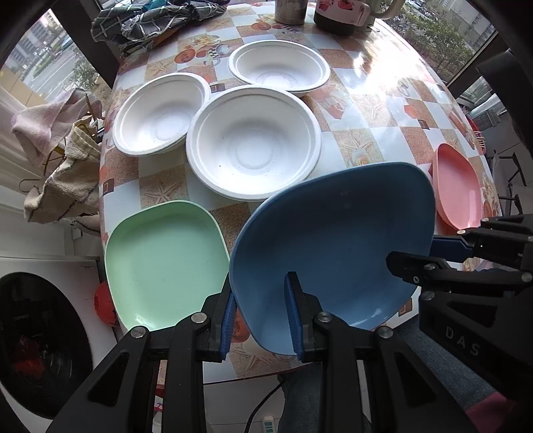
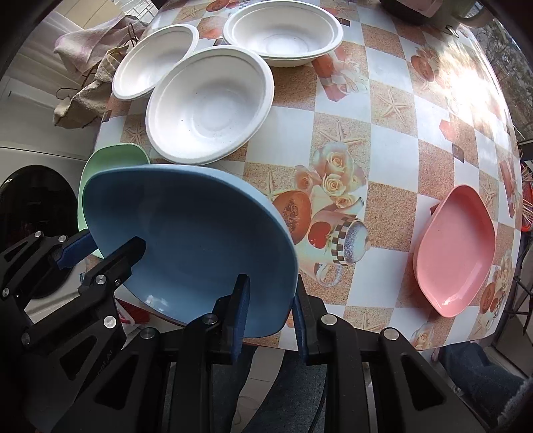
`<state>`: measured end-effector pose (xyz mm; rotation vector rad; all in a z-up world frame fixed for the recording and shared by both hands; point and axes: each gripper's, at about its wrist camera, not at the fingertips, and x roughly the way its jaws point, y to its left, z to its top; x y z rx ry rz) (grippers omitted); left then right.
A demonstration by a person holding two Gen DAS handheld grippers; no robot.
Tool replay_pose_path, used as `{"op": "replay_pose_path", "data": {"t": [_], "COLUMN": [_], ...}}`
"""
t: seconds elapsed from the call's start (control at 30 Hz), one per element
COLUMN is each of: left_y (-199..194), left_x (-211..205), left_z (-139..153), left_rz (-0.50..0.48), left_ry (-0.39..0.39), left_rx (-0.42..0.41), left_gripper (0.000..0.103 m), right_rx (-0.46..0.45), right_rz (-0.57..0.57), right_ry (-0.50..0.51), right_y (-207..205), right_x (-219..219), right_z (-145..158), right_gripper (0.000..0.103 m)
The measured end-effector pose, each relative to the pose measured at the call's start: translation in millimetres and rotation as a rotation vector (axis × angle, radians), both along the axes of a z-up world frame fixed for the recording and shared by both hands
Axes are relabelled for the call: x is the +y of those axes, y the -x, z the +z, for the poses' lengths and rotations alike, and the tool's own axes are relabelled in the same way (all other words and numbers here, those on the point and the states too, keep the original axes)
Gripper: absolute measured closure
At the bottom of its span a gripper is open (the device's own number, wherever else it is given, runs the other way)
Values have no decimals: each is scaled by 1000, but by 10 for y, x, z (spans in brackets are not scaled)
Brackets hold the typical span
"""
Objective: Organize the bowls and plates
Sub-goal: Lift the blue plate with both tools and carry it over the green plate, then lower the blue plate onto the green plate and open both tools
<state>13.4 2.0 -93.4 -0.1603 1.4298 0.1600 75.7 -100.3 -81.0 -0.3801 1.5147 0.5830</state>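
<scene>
Both grippers are clamped on the blue plate, left gripper on one rim, right gripper on the opposite rim, holding it tilted above the table's near edge, beside the green plate.

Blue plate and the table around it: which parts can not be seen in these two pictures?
- Green plate: right wrist view, mostly behind the blue plate.
- Pink plate: left wrist view, near end behind the right tongs.
- Mug: left wrist view, top cut off.
</scene>
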Motion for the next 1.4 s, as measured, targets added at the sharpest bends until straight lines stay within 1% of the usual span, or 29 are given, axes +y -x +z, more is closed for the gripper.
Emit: {"op": "replay_pose_path", "data": {"t": [0.03,0.1,0.17,0.2,0.4,0.5,0.73,0.97,1.03,1.1,1.13,1.17,1.2,1.23,1.27,1.3,1.33,1.37,1.4], "left_y": [-33,31,83,115,284,358,487,493,471,447,439,438,440,444,451,456,463,472,472], "left_x": [53,138,236,280,562,707,969,1171,1214,1236,1237,1239,1236,1232,1232,1229,1220,1208,1187], "left_z": [-12,-13,-19,-29,-20,-26,-88,-157,-178,-186,-184,-175,-162,-147,-136,-130,-118,-107,-103], "left_rz": [17,52,85,100,188,213,245,256,261,257,253,252,253,255,258,257,254,251,247], "left_ry": [-3,-5,-6,-6,-22,-42,-76,-104,-112,-130,-137,-147,-155,-159,-169,-168,-156,-144,-136], "left_rx": [-7,-15,-11,-7,1,12,47,68,67,54,47,38,28,18,14,10,8,7,8], "left_gripper": [73,73,73,73,73,73,73,73,70,63,61,55,48,44,43,41,39,35,33], "right_rx": [-7,-9,-6,-2,30,48,143,187,200,209,212,215,217,214,196,176,171,174,176], "right_rz": [14,44,79,97,150,177,161,136,126,124,125,124,121,116,107,98,90,81,68], "right_ry": [-4,-11,-8,-10,-32,-44,-77,-94,-107,-128,-141,-150,-154,-151,-140,-137,-145,-151,-149], "right_y": [13,152,216,234,280,314,376,406,400,388,379,369,357,339,316,279,246,211,172], "right_x": [81,95,208,156,526,694,997,1206,1234,1255,1249,1243,1227,1192,1150,1074,1014,948,859], "right_z": [36,-20,-3,-57,-126,-225,-410,-546,-556,-557,-544,-543,-543,-532,-524,-489,-479,-478,-478], "right_gripper": [76,76,76,76,76,76,76,75,75,75,75,75,72,52,42,22,9,5,3]}}
